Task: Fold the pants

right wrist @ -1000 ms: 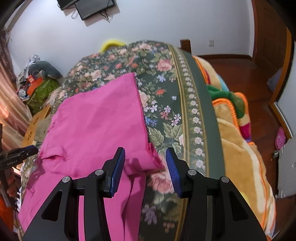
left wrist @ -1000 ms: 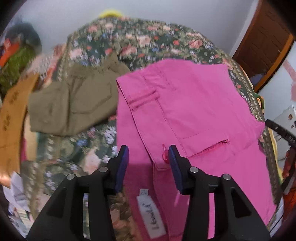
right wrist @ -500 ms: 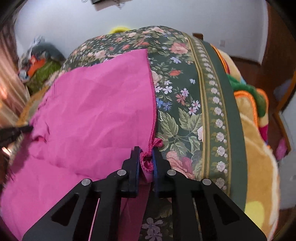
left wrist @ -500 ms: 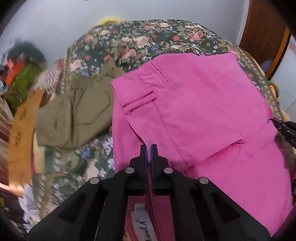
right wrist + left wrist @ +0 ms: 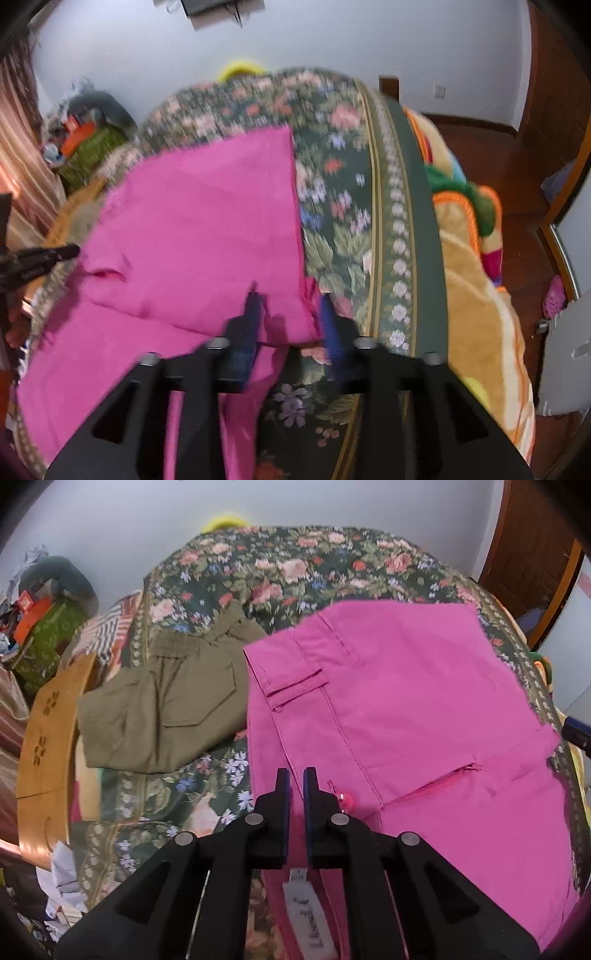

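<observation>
Pink pants (image 5: 406, 709) lie partly folded on a floral bedspread (image 5: 295, 572), with a white label (image 5: 310, 923) near the waist. My left gripper (image 5: 294, 786) sits over the waist edge, its jaws a narrow gap apart with pink cloth showing between them. In the right wrist view the pants (image 5: 192, 240) fill the left half. My right gripper (image 5: 288, 306) is open, its jaws astride the frayed corner of the cloth. The view is blurred.
Folded olive pants (image 5: 166, 701) lie left of the pink pair. A brown cardboard piece (image 5: 44, 746) and clutter sit at the bed's left side. An orange and yellow blanket (image 5: 480, 314) hangs on the right. A wooden floor (image 5: 517, 155) lies beyond.
Both grippers closed on the cloth half a second ago. Now the right gripper has opened wide and the left jaws have parted slightly. The pink fold has shifted little.
</observation>
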The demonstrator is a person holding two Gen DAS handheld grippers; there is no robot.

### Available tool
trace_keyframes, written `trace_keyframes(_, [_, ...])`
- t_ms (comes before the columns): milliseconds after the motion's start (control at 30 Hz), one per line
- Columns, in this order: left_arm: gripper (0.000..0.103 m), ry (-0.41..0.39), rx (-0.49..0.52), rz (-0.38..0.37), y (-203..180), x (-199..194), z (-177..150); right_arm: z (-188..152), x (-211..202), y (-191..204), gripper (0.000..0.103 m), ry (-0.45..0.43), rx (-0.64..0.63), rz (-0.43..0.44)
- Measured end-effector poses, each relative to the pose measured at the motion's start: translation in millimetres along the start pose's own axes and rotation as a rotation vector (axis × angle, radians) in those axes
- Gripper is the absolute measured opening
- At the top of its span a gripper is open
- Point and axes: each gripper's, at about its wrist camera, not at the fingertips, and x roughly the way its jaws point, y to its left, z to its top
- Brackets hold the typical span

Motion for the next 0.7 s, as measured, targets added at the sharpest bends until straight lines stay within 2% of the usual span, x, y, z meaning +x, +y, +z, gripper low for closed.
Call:
trace_keyframes(133, [0.015,0.003,0.007,-0.052,-5.9,-7.1,-5.4,3.4,-6.6,16.4,0.043,-0.034,-0.046,0.057])
trace_keyframes(300, [0.016,0.043,0.040,-0.069,-21.5,7.3,-15.9,1.4,31.5,27.1,0.043,0.037,-0.062,0.053])
trace_keyframes(400, [0.017,0.048,0.049,-0.052,-24.3,14.9,-18.2,-2.9,52.1,21.6,0.042,0.081,-0.033,0.084])
trace_keyframes(433, [0.019,0.045,0.050,-0.048,-24.1,15.7,-18.0,-5.2,52.3,19.3,0.038,0.068,-0.017,0.092])
trace_keyframes(467, [0.020,0.044,0.052,-0.046,-23.9,16.2,-17.2,-6.6,48.8,19.2,0.022,0.042,-0.016,0.098])
trace_keyframes(567, [0.023,0.047,0.052,-0.048,-22.1,18.4,-16.5,-7.4,41.5,25.9,0.006,0.007,-0.048,0.098])
trace_keyframes(600, [0.024,0.045,0.055,-0.044,-22.1,18.3,-16.8,-8.3,37.5,30.7,0.005,-0.010,-0.072,0.087])
trace_keyframes(667, [0.035,0.036,0.059,-0.016,-21.8,18.3,-18.3,-8.1,28.9,41.7,0.004,-0.036,-0.131,0.050])
trace_keyframes(700, [0.038,0.032,0.061,-0.002,-21.3,19.0,-19.3,-7.5,23.8,44.6,0.004,-0.056,-0.148,0.040])
